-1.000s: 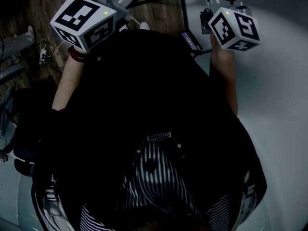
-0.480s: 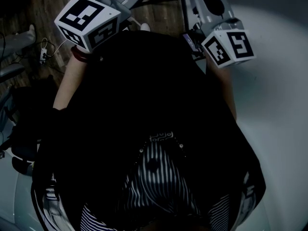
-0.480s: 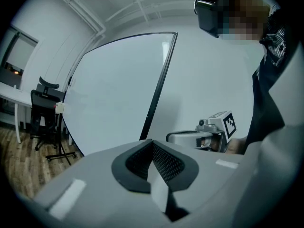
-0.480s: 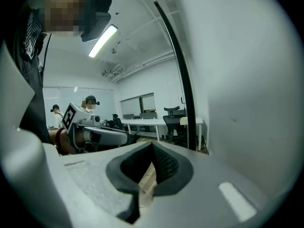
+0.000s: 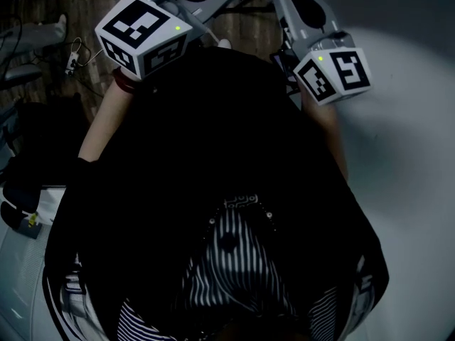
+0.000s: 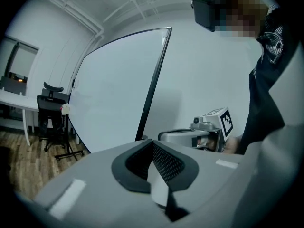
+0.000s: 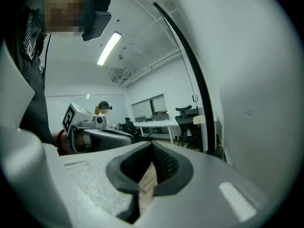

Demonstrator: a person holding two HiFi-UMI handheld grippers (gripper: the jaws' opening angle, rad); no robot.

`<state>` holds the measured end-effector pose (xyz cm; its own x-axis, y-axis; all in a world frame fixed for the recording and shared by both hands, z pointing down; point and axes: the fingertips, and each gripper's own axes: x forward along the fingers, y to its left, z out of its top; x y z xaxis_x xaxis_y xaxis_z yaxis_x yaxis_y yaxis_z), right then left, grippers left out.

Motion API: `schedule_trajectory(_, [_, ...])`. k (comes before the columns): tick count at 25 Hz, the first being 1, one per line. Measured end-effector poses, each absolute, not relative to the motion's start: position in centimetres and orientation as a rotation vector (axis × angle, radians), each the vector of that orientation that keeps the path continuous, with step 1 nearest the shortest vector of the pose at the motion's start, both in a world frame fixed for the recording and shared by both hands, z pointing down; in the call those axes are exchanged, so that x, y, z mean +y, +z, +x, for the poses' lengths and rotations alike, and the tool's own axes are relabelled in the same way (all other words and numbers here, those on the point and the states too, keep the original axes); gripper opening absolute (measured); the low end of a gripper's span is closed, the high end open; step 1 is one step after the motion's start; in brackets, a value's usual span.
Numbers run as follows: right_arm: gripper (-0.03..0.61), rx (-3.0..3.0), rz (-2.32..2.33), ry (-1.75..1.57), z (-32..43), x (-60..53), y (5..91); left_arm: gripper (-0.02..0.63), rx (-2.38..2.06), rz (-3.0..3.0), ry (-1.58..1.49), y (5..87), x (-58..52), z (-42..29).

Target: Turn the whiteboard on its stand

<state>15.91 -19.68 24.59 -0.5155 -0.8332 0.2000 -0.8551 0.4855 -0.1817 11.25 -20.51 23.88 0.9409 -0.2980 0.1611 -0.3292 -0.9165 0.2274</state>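
Observation:
The whiteboard (image 6: 114,89) is a large white panel with a thin black frame edge (image 6: 153,84), standing just ahead of my left gripper (image 6: 153,144). That gripper's jaws meet at the tips, shut, with nothing between them. In the right gripper view the whiteboard (image 7: 256,70) fills the right side, its black edge (image 7: 190,65) curving upward. My right gripper (image 7: 152,145) is shut and empty, left of that edge. In the head view, both marker cubes, left (image 5: 146,34) and right (image 5: 334,73), are held out over the person's dark clothing.
An office chair (image 6: 50,113), a desk (image 6: 14,101) and a tripod stand (image 6: 71,148) sit left of the board on the wooden floor. Desks, chairs (image 7: 185,118) and another person (image 7: 102,108) are farther back. Cables (image 5: 71,62) lie on the floor.
The right marker cube has shifted down and left in the head view, and the gripper has turned. The left cube has moved slightly right.

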Motion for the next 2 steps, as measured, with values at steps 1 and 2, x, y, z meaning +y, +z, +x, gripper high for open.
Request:
schedule_trajectory(1, [0.005,-2.648,1.487,0.399,16.2,-18.8,24.5,0.002,-0.468,2.849,0.193,23.8,-19.4,11.7])
schedule_trajectory(2, [0.005,-2.661,1.474,0.4,16.4,-17.9,24.3,0.002,-0.47,2.853,0.206,23.7,-18.3,12.2])
